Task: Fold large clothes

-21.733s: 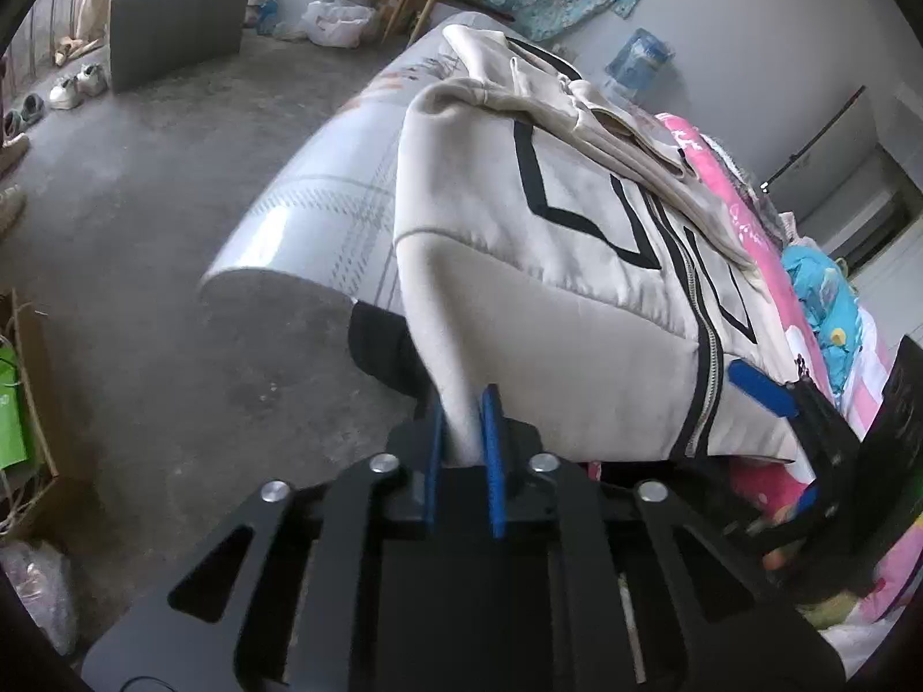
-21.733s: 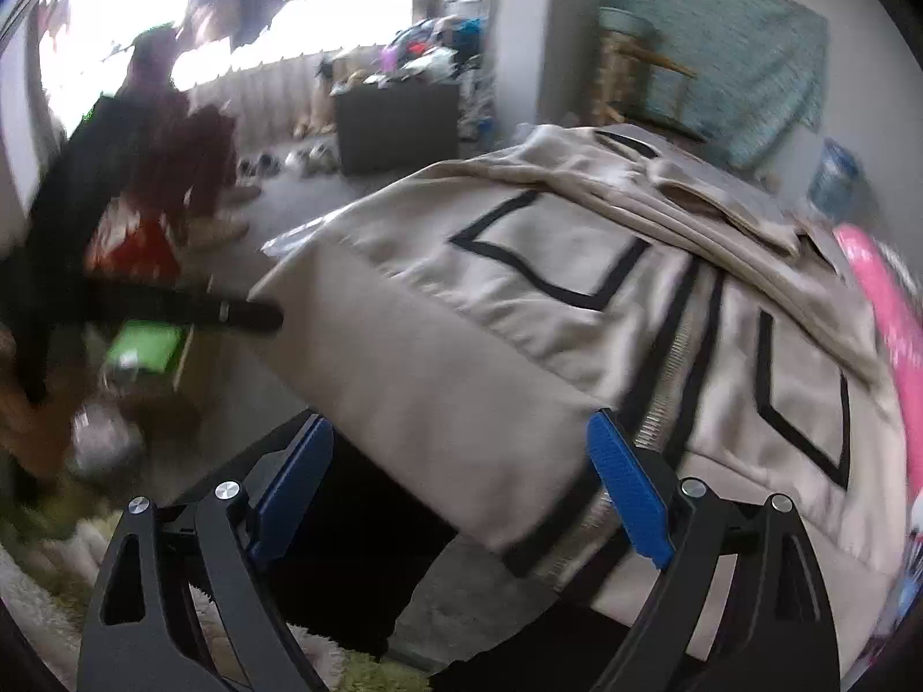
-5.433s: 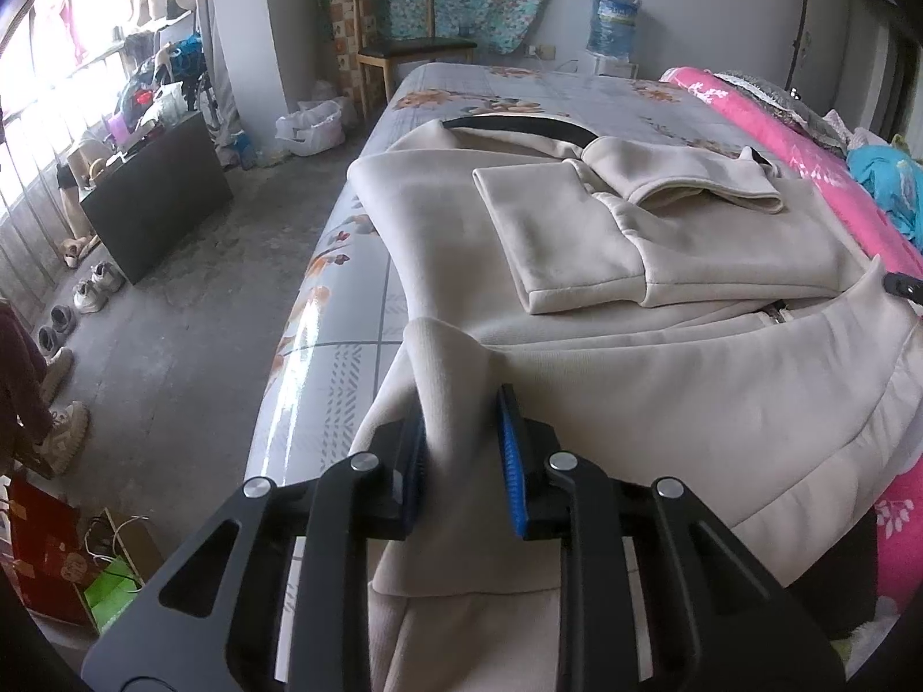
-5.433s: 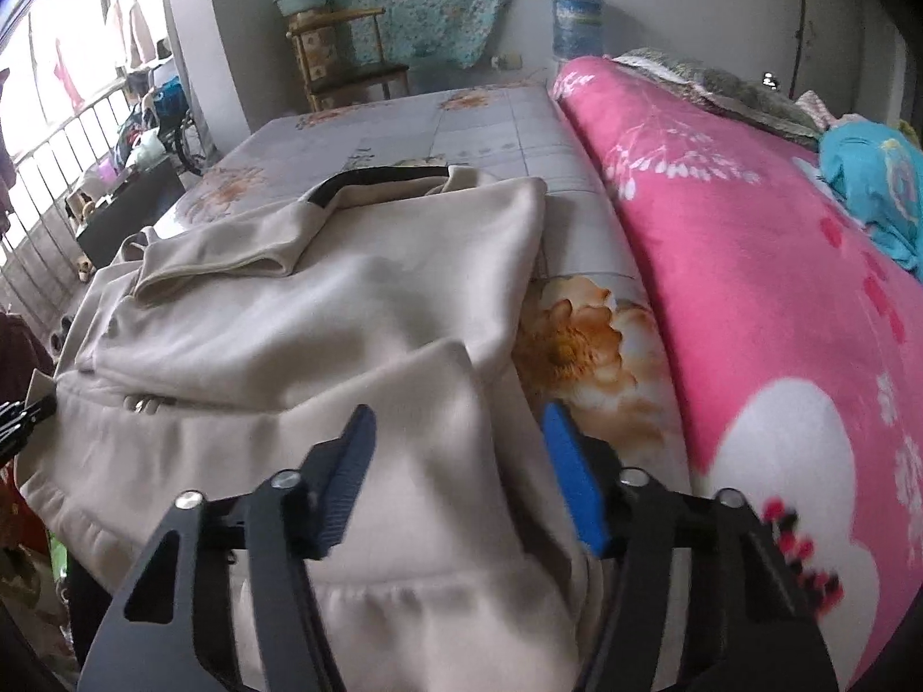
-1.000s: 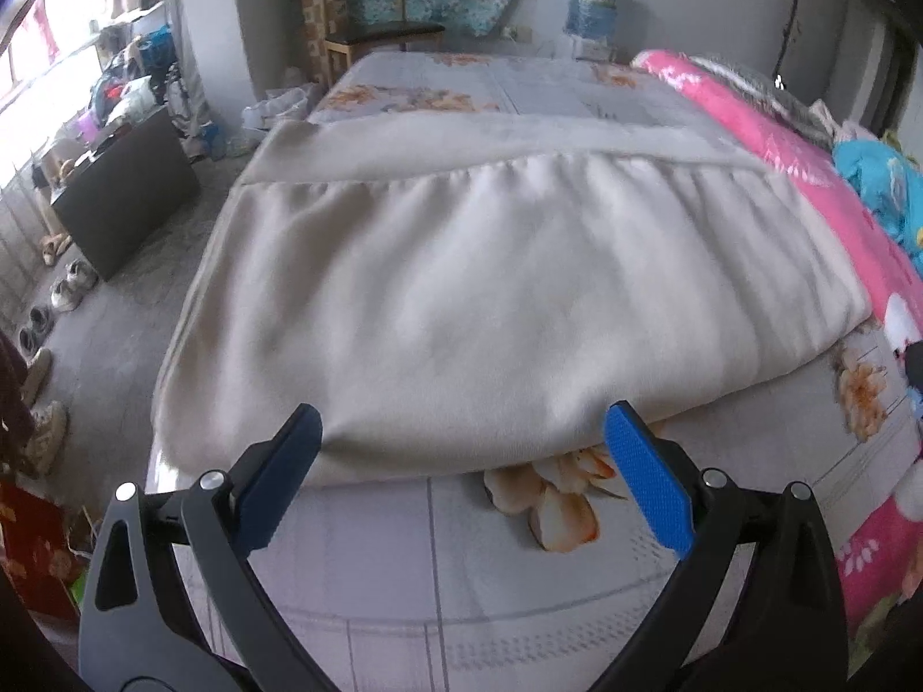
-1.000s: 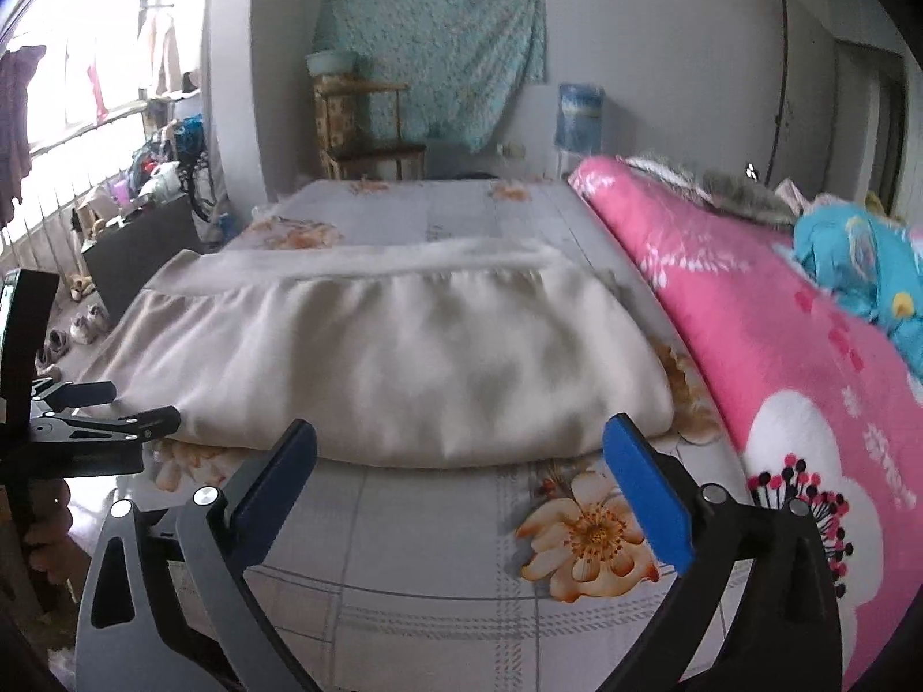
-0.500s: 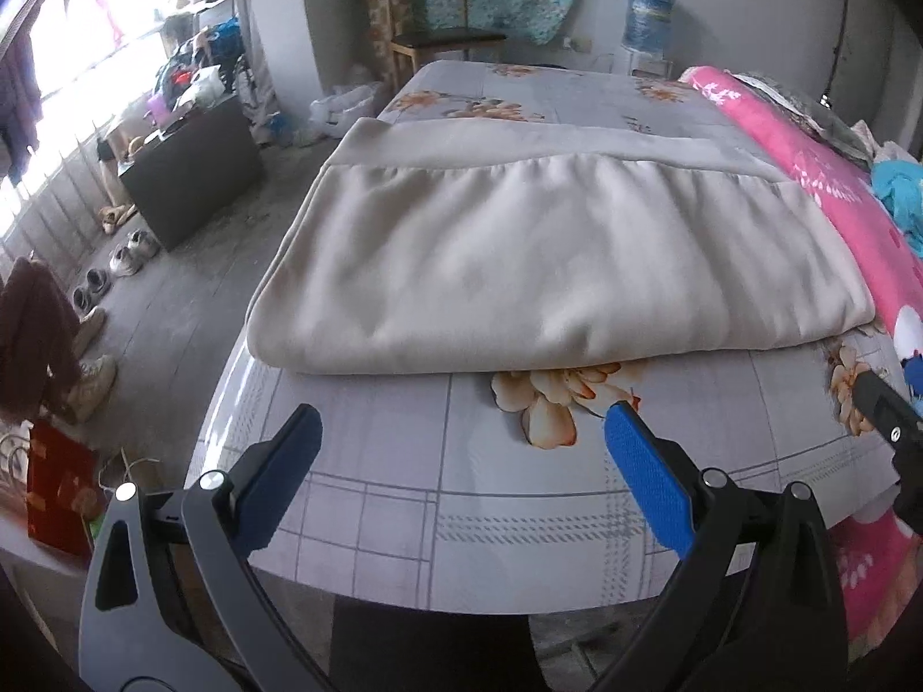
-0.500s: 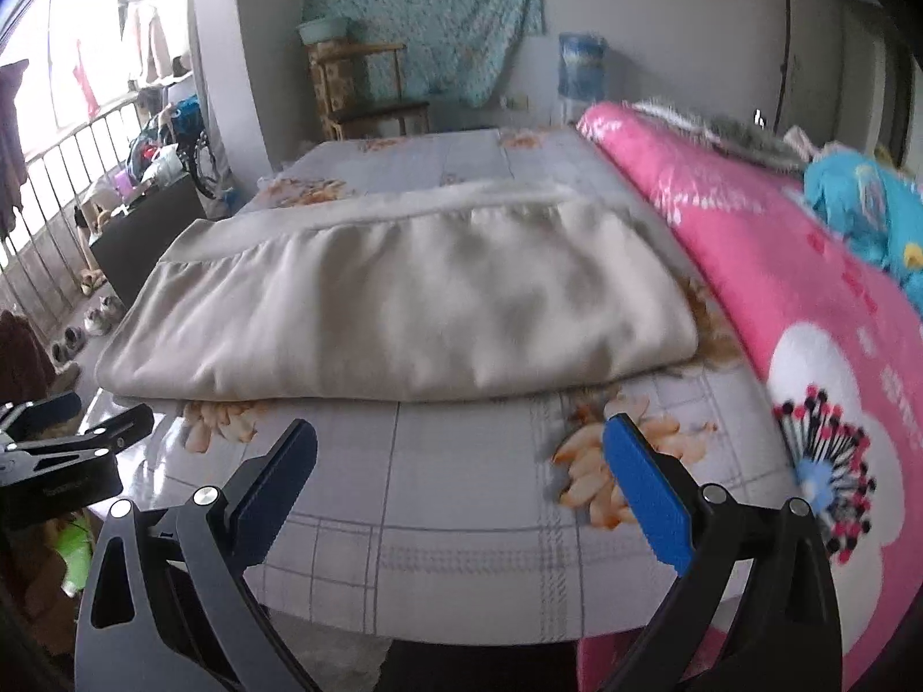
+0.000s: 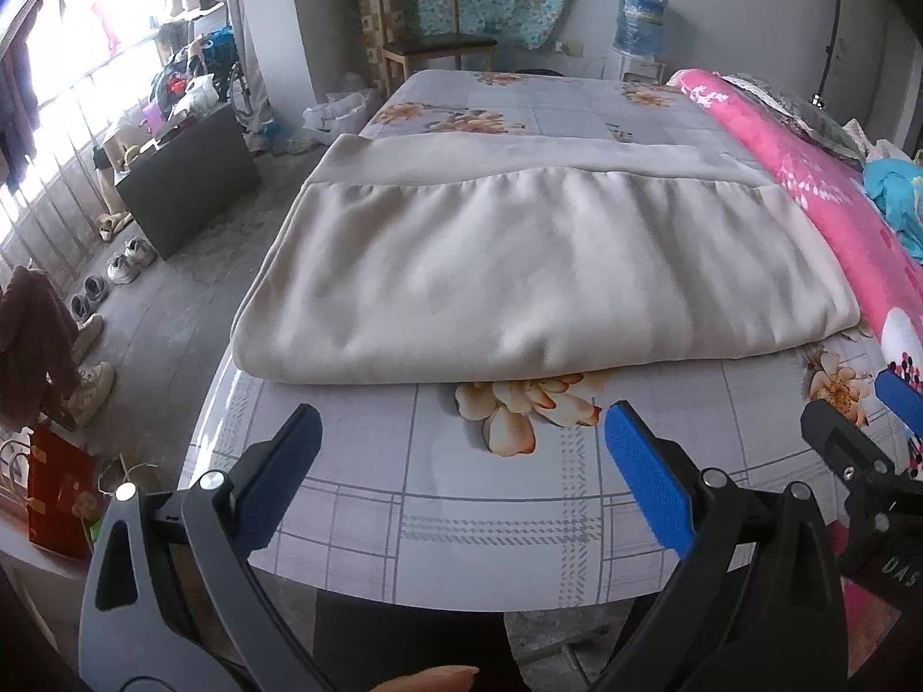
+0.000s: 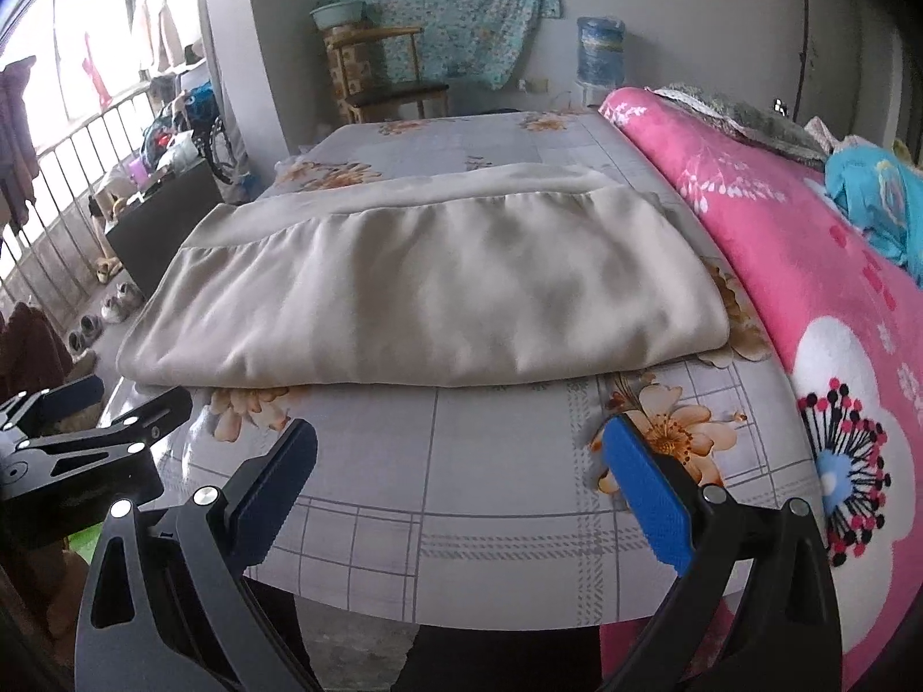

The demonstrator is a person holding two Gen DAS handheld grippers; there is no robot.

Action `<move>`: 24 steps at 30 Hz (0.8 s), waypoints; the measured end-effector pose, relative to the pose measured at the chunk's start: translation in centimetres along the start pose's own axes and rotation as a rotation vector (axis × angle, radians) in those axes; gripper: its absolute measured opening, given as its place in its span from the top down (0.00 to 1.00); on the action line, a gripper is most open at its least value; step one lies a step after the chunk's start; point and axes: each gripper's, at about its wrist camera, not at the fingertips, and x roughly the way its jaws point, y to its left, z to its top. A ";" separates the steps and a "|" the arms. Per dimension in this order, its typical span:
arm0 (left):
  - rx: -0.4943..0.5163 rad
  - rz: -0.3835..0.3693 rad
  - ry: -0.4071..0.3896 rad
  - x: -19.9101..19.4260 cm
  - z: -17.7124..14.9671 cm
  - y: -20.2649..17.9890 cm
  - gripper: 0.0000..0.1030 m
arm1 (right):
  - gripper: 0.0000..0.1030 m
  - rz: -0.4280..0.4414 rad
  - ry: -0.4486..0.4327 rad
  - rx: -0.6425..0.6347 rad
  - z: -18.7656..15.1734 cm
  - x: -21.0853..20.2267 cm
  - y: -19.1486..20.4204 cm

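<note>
Garment: we see the beige jacket folded flat on the floral bed sheet, beside the pink blanket.
Grippers: our left gripper and right gripper hang spread, holding nothing, short of the near fold.
Handling: we judge it soft, thick, floppy; pinch both near corners through all layers.

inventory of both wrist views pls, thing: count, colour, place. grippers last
folded garment: 1, beige, flat on the bed
bed sheet: 1, grey with orange flowers, under the garment
blanket: 1, pink floral, along the bed's right side
chair: 1, wooden, beyond the bed
water bottle: 1, blue, by the far wall
left gripper: 1, black with blue pads, open, near bed edge
right gripper: 1, same, open, empty
</note>
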 end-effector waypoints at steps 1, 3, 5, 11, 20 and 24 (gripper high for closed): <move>0.001 0.000 0.000 0.0 0.1 0.0 0.08 | 0.06 -0.001 0.000 -0.003 0.0 0.0 0.1; 0.004 -0.005 -0.001 0.0 0.1 -0.1 0.08 | 0.06 -0.007 0.001 -0.011 0.0 0.0 0.2; 0.010 -0.010 -0.003 0.0 0.1 -0.2 0.08 | 0.06 -0.015 0.005 -0.020 -0.1 0.0 0.3; 0.015 -0.016 -0.004 0.1 0.2 -0.4 0.08 | 0.06 -0.029 0.012 -0.022 -0.1 0.0 0.1; 0.035 -0.027 -0.017 -0.4 0.2 -1.0 0.08 | 0.06 -0.046 0.006 -0.011 0.0 -0.2 -0.5; 0.042 -0.033 -0.022 -0.7 0.2 -1.2 0.08 | 0.06 -0.051 0.004 -0.004 0.1 -0.3 -0.8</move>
